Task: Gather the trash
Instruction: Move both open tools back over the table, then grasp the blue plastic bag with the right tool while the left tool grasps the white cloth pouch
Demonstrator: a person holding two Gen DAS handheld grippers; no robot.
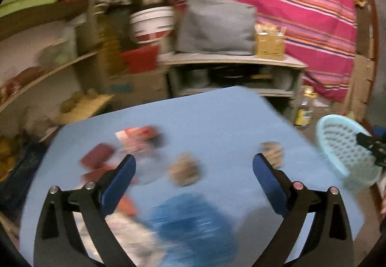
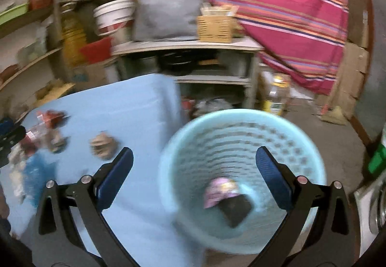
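- The left gripper hangs over the blue table, jaws wide apart and empty.
- Under it lie a blue wrapper and a brown crumpled wad; red packets sit farther left, all blurred.
- The right gripper is spread wide and empty above the pale blue basket, beside the table.
- Inside the basket lie a pink wrapper and a dark scrap.

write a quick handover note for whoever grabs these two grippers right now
Left gripper: open, empty, over the blue table.
Right gripper: open, empty, above the light blue basket beside the table.
Done: a pink wrapper and a dark piece lie in the basket.
Left: crumpled brown balls, red wrappers, blue wrapper, all on the table.
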